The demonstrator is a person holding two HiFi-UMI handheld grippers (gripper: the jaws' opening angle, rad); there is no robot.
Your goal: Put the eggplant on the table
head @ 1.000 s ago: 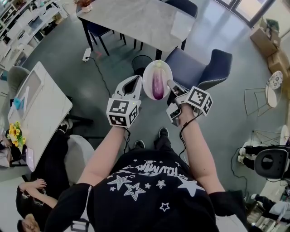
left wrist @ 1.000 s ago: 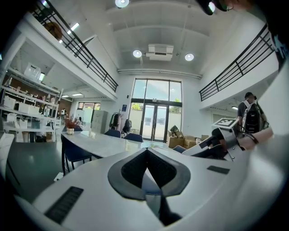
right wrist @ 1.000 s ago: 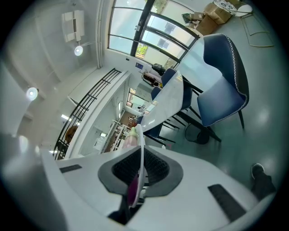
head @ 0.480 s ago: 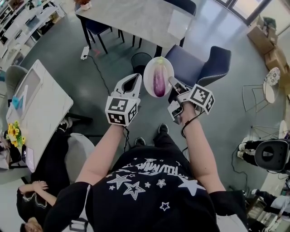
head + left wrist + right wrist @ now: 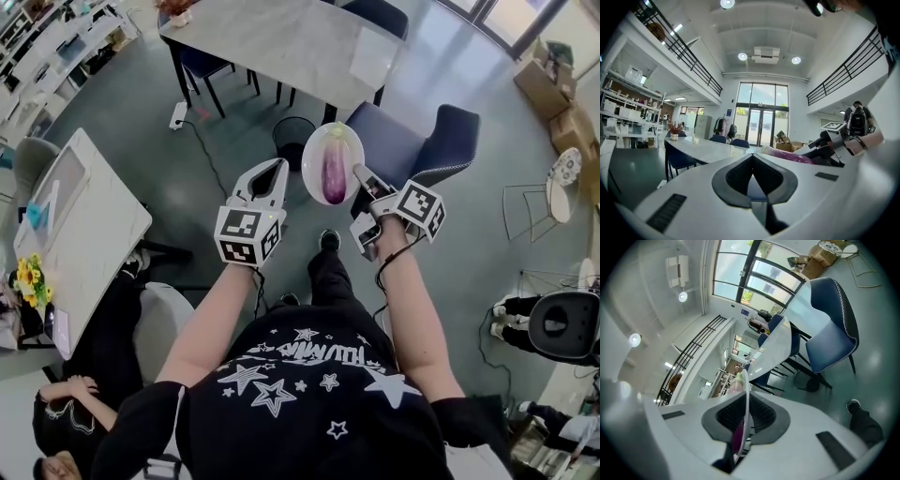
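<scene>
1. My right gripper (image 5: 359, 174) has its jaws clamped on the rim of a round white plate (image 5: 314, 145), held level so the long purple eggplant (image 5: 333, 176) stays on it.
2. My left gripper (image 5: 275, 169) has its jaws closed on nothing.
3. The pale grey worktop (image 5: 272, 42) lies ahead, well apart.

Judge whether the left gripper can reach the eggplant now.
Probably yes: the eggplant lies uncovered on the plate held by the right gripper, the left gripper is beside it, though its fingers are shut.

Head cam: steep down from overhead, table (image 5: 272, 42) ahead. Left tongs (image 5: 275, 169) cam: level, facing glass doors (image 5: 761, 115). Right tongs (image 5: 359, 173) cam: rolled, tight on plate (image 5: 748, 399) rim. All share table.
</scene>
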